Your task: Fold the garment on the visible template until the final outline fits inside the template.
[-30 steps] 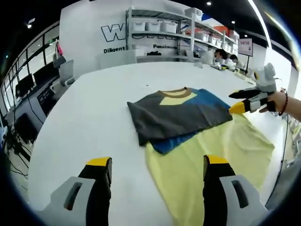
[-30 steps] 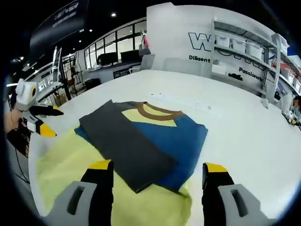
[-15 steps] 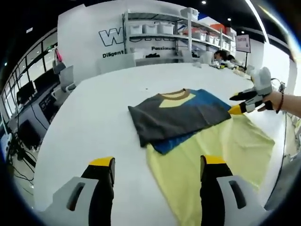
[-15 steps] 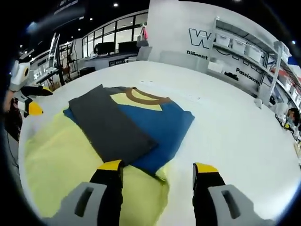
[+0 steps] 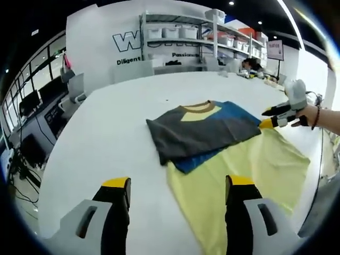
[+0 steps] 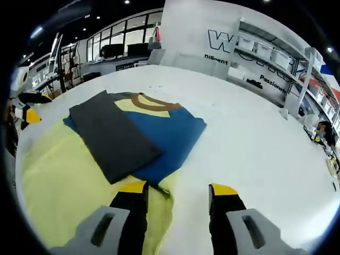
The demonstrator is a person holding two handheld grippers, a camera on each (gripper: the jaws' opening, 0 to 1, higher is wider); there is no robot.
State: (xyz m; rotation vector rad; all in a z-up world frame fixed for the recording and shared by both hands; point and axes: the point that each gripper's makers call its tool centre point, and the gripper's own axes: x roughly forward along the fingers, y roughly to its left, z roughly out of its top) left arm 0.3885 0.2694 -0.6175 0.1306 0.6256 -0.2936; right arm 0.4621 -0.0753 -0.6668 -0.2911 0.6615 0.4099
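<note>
A T-shirt [image 5: 204, 127] in blue, grey and yellow with a brown collar lies partly folded on a yellow template sheet [image 5: 249, 170] on the white table [image 5: 106, 133]. A grey panel is folded across its front. My left gripper [image 5: 178, 183] hovers open over the near table edge, short of the sheet's corner. In the right gripper view the shirt [image 6: 143, 133] rests on the sheet [image 6: 64, 180]. My right gripper [image 6: 178, 188] stands open low over the shirt's near blue corner, its left jaw at the hem. The right gripper [image 5: 281, 114] also shows beside the shirt, held by a hand.
Shelves with white bins [image 5: 180, 34] and a lettered wall stand behind the table. People sit at the far right [image 5: 252, 65]. Desks and chairs [image 5: 71, 87] line the left side. In the right gripper view, the left gripper [image 6: 24, 106] sits at the left edge.
My right gripper has come down closer to the shirt's near blue corner, and its jaws stand a little narrower. The left gripper has barely moved.
</note>
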